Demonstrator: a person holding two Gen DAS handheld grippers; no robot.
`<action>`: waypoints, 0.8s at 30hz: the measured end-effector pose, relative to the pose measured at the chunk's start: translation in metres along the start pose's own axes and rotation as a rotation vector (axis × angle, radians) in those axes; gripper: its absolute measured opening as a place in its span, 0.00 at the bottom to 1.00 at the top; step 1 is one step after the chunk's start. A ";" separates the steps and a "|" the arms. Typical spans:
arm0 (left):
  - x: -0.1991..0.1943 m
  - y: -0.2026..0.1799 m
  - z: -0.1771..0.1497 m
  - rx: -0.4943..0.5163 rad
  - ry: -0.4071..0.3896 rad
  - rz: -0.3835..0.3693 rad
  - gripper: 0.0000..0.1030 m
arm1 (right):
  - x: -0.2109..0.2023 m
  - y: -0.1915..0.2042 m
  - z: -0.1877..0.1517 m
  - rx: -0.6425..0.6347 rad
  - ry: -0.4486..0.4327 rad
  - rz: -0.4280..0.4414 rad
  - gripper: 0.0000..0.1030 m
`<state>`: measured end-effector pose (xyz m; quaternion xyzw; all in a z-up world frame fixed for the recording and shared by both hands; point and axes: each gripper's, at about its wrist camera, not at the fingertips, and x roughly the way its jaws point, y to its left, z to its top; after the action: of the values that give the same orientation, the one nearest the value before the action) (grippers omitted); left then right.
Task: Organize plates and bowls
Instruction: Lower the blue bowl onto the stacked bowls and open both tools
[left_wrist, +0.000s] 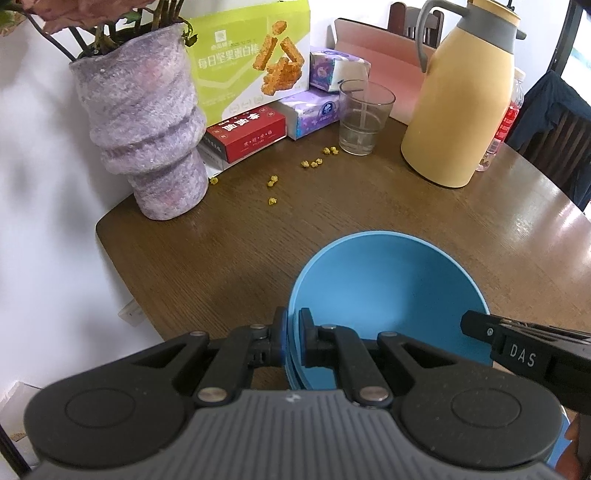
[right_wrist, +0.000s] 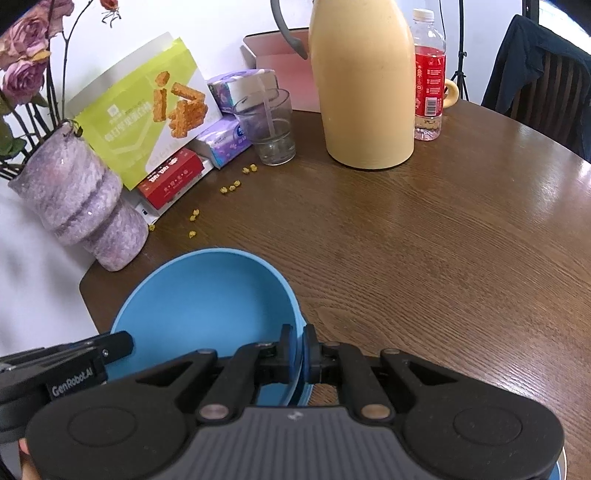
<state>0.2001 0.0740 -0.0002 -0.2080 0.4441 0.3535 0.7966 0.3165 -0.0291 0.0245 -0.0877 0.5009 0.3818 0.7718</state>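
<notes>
A blue bowl (left_wrist: 388, 295) is held over the near part of the brown wooden table (left_wrist: 240, 251). A second blue rim shows nested under it at its near edge. My left gripper (left_wrist: 292, 341) is shut on the bowl's left rim. My right gripper (right_wrist: 299, 354) is shut on the bowl's (right_wrist: 207, 302) right rim. Each gripper shows in the other's view, the right one (left_wrist: 517, 347) at the far rim, the left one (right_wrist: 74, 365) likewise. No plates are visible.
A purple vase (left_wrist: 147, 122) with flowers stands at the table's left edge. A green snack box (left_wrist: 255, 55), a red box (left_wrist: 247, 133), tissue packs (left_wrist: 314, 114), a glass (left_wrist: 364, 118), a yellow jug (left_wrist: 461, 99) and a bottle (right_wrist: 428, 74) stand at the back. Yellow crumbs (left_wrist: 312, 163) lie scattered. A chair (right_wrist: 543, 77) is at the right.
</notes>
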 end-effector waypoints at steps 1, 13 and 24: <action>0.000 0.000 0.000 0.003 -0.002 0.000 0.07 | 0.001 0.000 -0.001 -0.003 0.000 -0.002 0.05; 0.010 -0.002 -0.006 0.044 -0.018 0.010 0.07 | 0.010 0.003 -0.008 -0.062 -0.010 -0.023 0.05; 0.006 0.001 -0.001 0.041 -0.016 -0.025 0.09 | 0.005 0.001 -0.006 -0.040 -0.032 -0.003 0.12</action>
<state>0.2005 0.0765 -0.0065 -0.1944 0.4424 0.3359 0.8085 0.3127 -0.0293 0.0169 -0.0978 0.4805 0.3921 0.7783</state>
